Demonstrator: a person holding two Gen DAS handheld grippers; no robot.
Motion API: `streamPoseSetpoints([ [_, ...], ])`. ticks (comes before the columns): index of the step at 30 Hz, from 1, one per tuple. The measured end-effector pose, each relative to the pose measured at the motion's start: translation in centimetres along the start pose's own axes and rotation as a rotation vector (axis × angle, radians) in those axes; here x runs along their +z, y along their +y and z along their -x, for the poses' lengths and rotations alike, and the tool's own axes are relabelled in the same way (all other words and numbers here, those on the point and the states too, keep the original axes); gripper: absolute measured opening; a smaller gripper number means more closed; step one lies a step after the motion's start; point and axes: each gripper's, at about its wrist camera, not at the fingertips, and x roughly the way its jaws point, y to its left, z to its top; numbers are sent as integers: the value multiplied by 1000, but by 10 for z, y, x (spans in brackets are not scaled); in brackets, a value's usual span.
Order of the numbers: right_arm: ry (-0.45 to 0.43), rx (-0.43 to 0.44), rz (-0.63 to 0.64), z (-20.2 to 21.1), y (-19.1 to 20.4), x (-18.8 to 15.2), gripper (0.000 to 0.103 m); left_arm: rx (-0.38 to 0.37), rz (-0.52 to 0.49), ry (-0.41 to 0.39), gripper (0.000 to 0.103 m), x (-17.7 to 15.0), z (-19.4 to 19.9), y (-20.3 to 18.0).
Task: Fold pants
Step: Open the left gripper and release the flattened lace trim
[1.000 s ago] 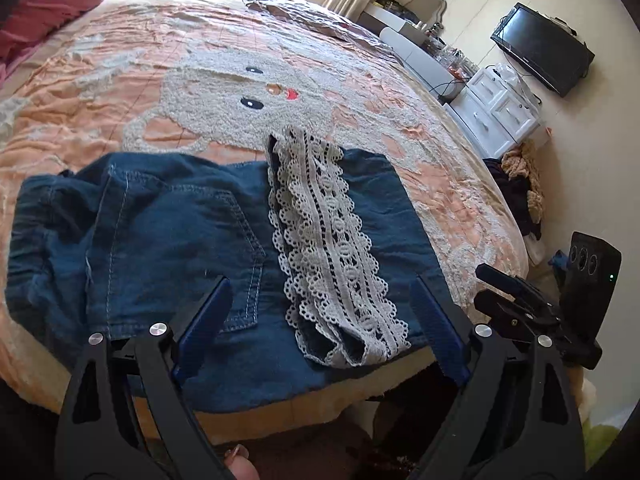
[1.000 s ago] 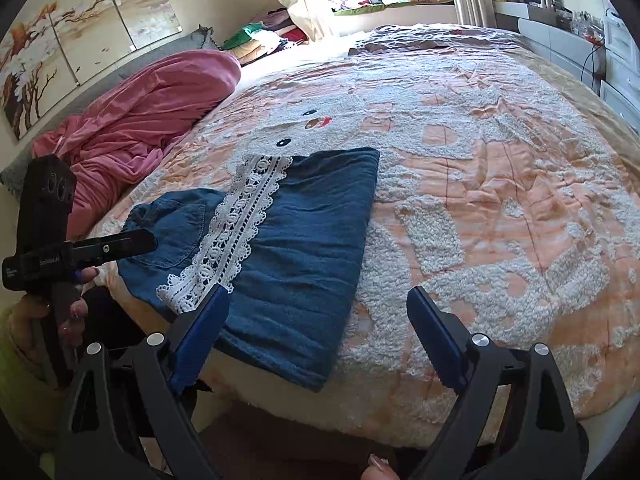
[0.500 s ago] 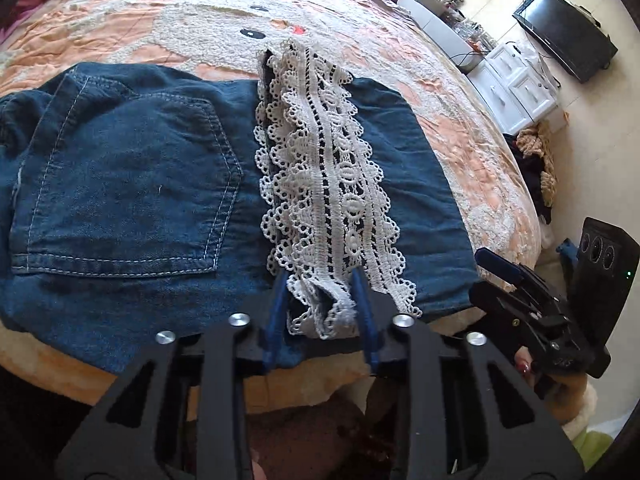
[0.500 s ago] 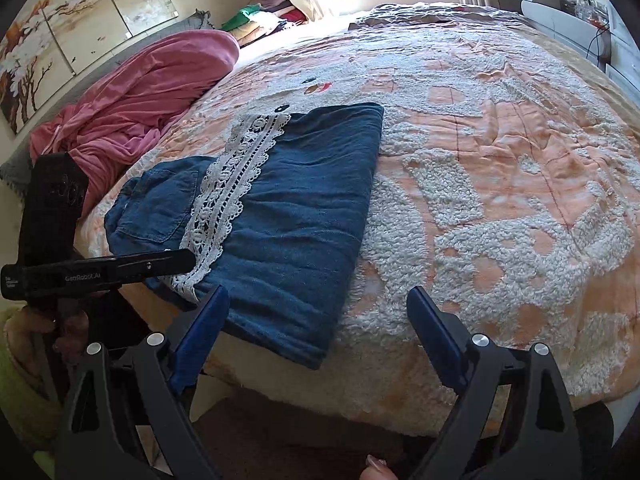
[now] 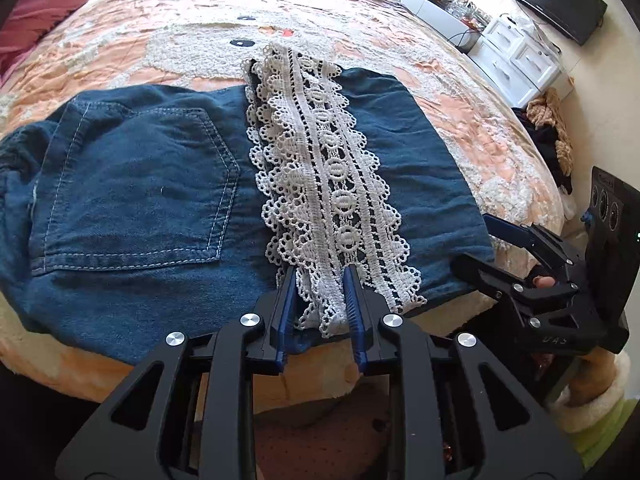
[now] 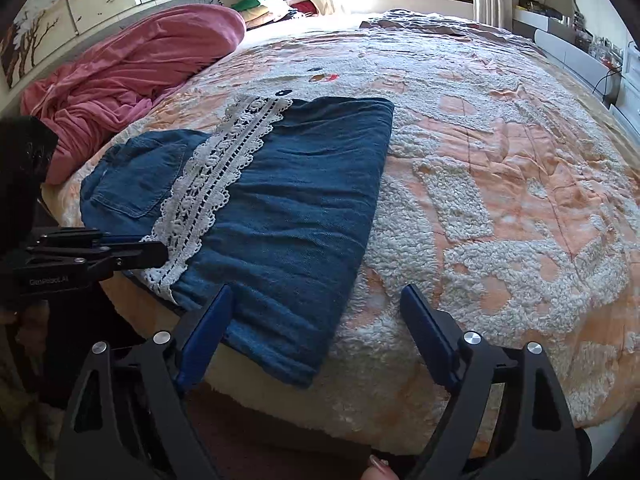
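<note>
Dark blue denim pants (image 5: pixel 152 184) lying on bed; left gripper (image 5: pixel 320 300) clamping white lace hem (image 5: pixel 332 184) near edge; right gripper (image 6: pixel 316 328) closing, nothing gripped.

The pants (image 5: pixel 132 184) are lying folded on the bed (image 6: pixel 500 184), at its near edge. A lace strip (image 5: pixel 324 184) is running across them from near to far, with a back pocket (image 5: pixel 140 184) to its left. The left hand-held gripper (image 5: pixel 320 292) is pinching the strip's near end. The right hand-held gripper (image 6: pixel 316 320) is closing at the pants' near right corner. A blanket (image 6: pixel 132 68) is lying far left.
</note>
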Motion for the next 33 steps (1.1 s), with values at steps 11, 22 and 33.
streamPoseSetpoints([
  [11,-14,-69,82,-4,8,-6,84,-4,-29,-30,33,-3,-2,-6],
  [22,-84,-45,-38,32,-8,2,87,39,-17,-85,55,-4,25,-3],
  [33,-102,-70,-46,46,4,12,95,65,-3,-135,72,-9,51,6],
])
